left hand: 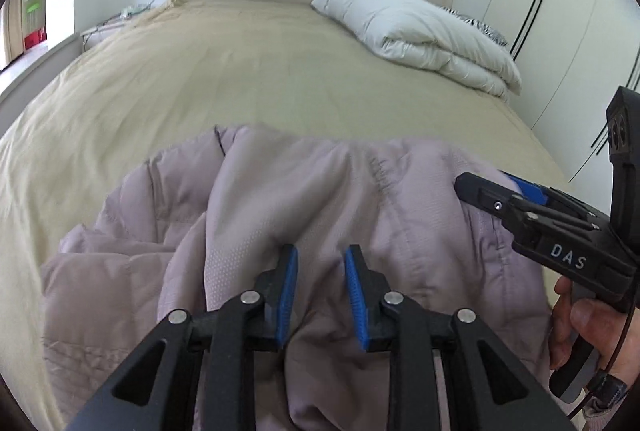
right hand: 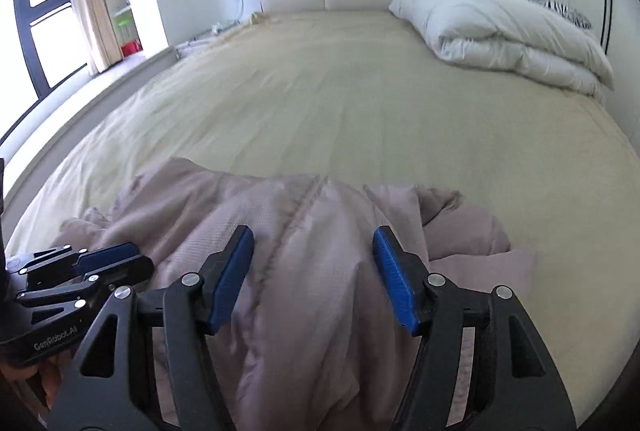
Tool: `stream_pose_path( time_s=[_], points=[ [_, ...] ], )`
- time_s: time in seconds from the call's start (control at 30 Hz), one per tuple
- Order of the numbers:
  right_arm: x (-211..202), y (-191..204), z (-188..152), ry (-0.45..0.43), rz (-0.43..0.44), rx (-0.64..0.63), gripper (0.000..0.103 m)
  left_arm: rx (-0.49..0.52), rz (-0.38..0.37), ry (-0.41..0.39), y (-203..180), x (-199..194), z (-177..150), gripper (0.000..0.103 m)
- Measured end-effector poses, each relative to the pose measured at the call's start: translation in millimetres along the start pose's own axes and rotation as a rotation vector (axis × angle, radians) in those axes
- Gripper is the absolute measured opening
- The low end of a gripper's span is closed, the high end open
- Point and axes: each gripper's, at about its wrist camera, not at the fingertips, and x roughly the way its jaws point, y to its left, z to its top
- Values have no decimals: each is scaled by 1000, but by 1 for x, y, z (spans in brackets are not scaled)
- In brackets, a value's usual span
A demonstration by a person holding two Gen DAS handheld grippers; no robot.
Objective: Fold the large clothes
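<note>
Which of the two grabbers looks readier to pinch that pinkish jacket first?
Probably the left gripper: its jaws are narrowly parted with a ridge of the jacket between them. The right gripper is spread wide over the fabric, so it has further to close.

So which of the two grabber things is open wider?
The right gripper: its blue pads stand far apart over the mauve jacket. The left gripper is open too, but its pads sit much closer together.
</note>
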Motion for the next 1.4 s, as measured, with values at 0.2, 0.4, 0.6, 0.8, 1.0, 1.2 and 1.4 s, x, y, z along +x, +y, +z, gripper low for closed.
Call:
stream_pose_path(
  time_s=[0.2, 0.4, 0.6, 0.8, 1.0, 1.2, 1.4],
  points=[
    [61, -22, -20, 41, 35, 54, 61, -37, -7, 46, 15, 42, -2, 20],
    [29, -19, -9, 39, 22, 80, 61, -57, -6, 20, 12, 7, -6, 20],
    [-65, 17, -57, -123, 76, 6, 61, -7, -50, -81, -14, -55, -46, 20],
    [-16, 38, -115, 1, -50, -139, 61, 14, -15, 35, -14, -3, -67, 20],
    [-77, 41, -109, -96, -82, -105, 61, -6, -1, -48, -16, -48, -61, 21],
    [-50, 63, -148, 16, -71, -212, 63, 19, 16, 31, -14, -28, -80, 32],
    [-122, 41, -142, -53, 37, 12, 63, -65, -102, -77, 2, -131, -80, 57]
  ],
)
